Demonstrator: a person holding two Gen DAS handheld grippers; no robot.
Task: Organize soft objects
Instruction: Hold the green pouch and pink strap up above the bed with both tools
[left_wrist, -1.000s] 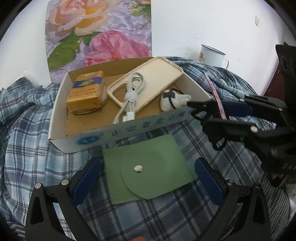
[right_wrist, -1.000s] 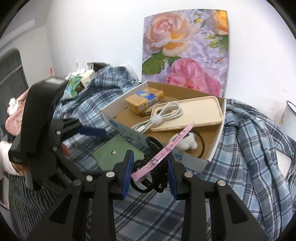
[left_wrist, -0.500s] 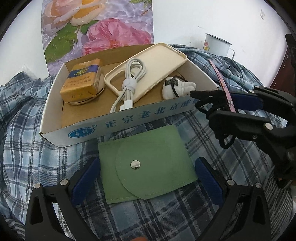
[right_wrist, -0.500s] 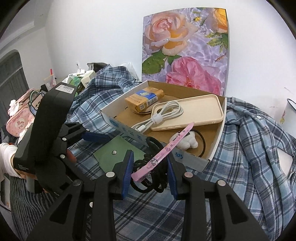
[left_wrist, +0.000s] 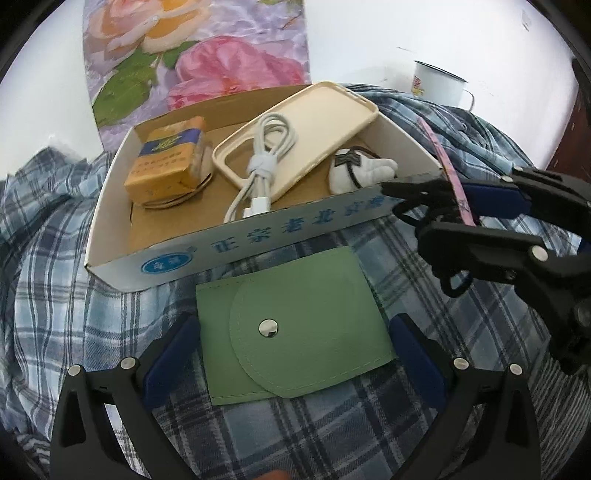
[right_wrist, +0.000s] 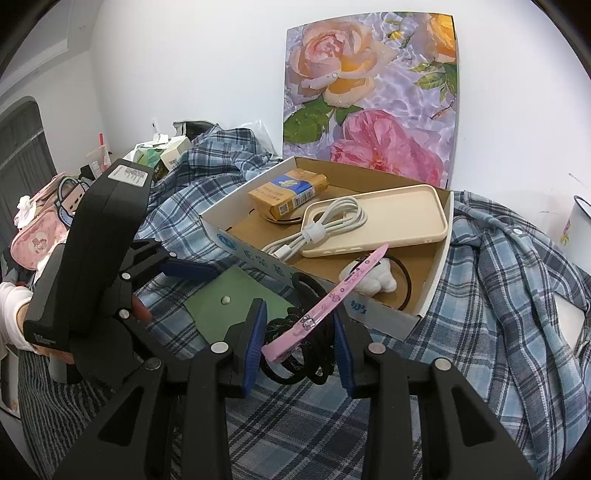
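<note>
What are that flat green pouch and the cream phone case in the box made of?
The flat green pouch looks like matte felt or faux leather: stitched edges, a metal snap. The cream phone case looks like soft matte silicone or rubbery plastic, with rounded moulded edges; which one I cannot tell.

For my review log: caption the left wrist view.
Open left hand-held gripper straddles green snap pouch before cardboard box.

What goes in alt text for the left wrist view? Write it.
A green pouch lies on plaid cloth between the open left tool's fingers. Behind it an open box holds an orange pack, a phone case and a white cable. At right, the right tool grips a pink strap and black hair ties.
</note>
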